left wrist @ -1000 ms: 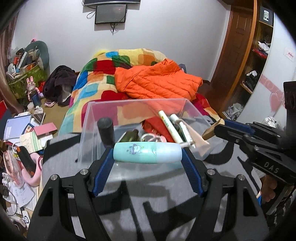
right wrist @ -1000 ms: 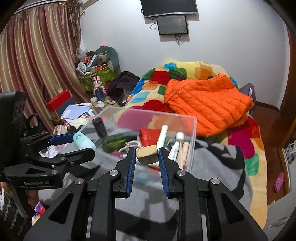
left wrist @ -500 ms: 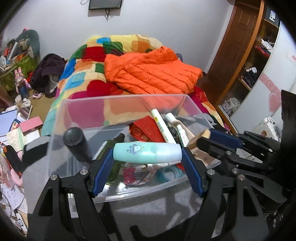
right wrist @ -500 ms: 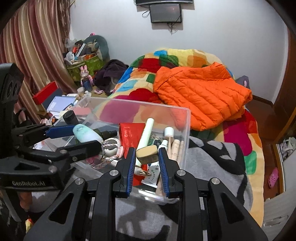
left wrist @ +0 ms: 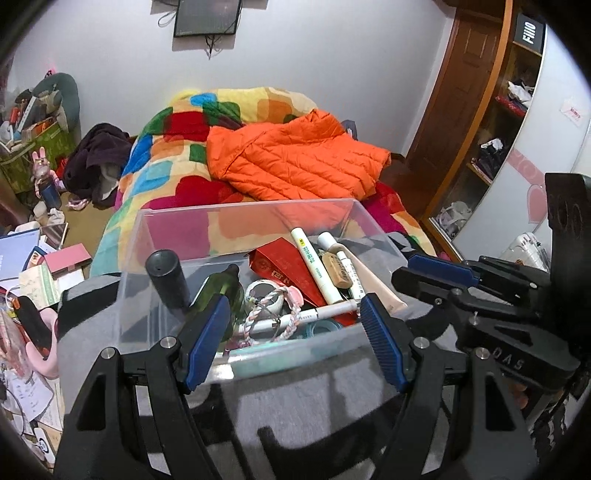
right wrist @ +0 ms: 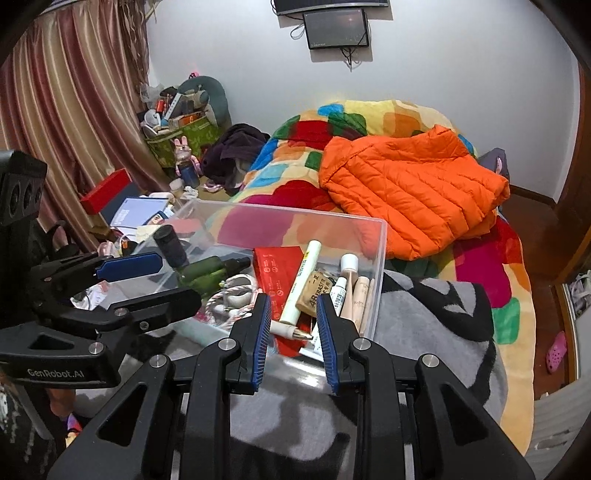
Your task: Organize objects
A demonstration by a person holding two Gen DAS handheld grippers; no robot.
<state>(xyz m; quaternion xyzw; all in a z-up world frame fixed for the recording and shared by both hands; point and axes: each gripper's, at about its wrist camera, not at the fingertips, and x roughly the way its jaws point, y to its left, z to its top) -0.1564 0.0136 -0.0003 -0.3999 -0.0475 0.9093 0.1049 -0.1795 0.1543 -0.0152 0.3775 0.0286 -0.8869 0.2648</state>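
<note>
Here, both hand-held grippers empty over clear bin (left wrist: 243,210): left (left wrist: 293,314) wide, right (right wrist: 291,310) narrowly apart; curtain only in right view.

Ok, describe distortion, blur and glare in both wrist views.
Left wrist view: the fisheye bows the wooden door, the corners go black, and the scene is sharp. Right wrist view: the curtain curves likewise, there is no motion blur, and the indoor light is flat without harsh glare.

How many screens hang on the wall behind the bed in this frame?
2. A small screen hangs above the bed; a wider screen sits directly above it, cut off by the picture's top edge. None looks hidden.
</note>
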